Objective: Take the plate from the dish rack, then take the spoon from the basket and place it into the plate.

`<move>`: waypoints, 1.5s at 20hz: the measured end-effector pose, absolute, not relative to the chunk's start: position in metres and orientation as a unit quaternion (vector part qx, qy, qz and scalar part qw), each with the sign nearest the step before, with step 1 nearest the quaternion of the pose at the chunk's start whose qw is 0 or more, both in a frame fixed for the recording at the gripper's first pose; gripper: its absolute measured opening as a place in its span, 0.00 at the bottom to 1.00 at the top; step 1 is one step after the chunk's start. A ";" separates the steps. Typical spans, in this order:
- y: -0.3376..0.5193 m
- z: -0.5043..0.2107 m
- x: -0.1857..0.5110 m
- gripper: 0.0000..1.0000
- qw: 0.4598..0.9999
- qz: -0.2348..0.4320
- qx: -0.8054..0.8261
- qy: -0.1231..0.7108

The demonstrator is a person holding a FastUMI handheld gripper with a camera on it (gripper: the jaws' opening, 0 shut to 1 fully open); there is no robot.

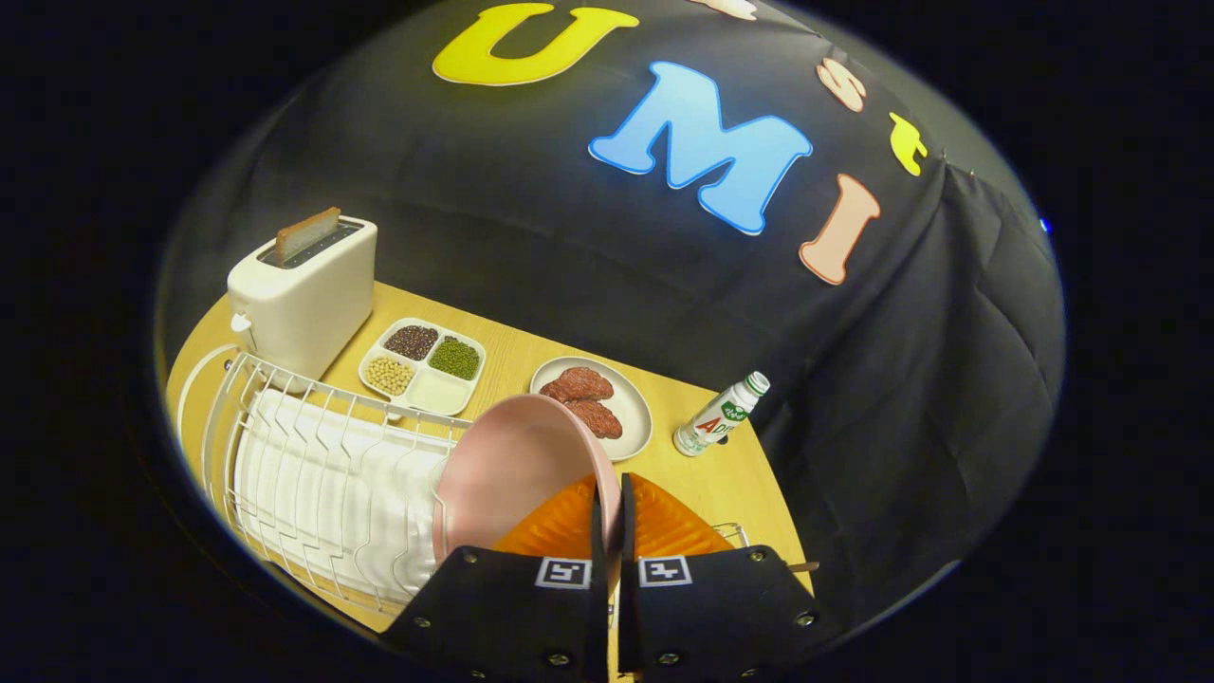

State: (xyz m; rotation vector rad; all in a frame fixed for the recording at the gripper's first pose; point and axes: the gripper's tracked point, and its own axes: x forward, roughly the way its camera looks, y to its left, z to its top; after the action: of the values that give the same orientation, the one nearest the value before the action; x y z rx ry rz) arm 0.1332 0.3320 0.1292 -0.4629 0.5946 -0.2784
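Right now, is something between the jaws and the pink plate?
No. The gripper is shut on the pink plate, pinching its rim above the dish rack. The orange basket sits just behind.

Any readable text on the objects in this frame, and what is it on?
Bottle label: print too small and blurred to read.
Claw, shut on the pink plate rim: two square coded markers, no words.
Nothing else carries text.

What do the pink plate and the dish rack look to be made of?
Round pink plate, gripped at its rim by the gripper: probably matte plastic or melamine, with an even, dull sheen. White wire dish rack: likely coated metal wire, from its thin glossy rods.
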 end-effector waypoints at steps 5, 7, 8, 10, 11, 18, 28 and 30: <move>0.328 0.155 0.138 0.04 0.914 -0.155 -0.268 0.263; 0.331 0.163 0.138 0.04 0.919 -0.148 -0.257 0.260; 0.331 0.167 0.137 0.04 0.922 -0.145 -0.247 0.259; 0.326 0.179 0.131 0.04 0.929 -0.139 -0.235 0.251; 0.323 0.184 0.128 0.04 0.932 -0.136 -0.225 0.247; 0.283 0.221 0.092 0.04 0.956 -0.121 -0.145 0.223; 0.200 0.227 0.031 0.04 0.964 -0.121 -0.039 0.234; 0.186 0.219 0.017 0.04 0.965 -0.114 -0.022 0.237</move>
State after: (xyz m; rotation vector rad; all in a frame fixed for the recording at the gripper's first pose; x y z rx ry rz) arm 0.0173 0.1859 0.2190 -0.0449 0.4796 -0.2310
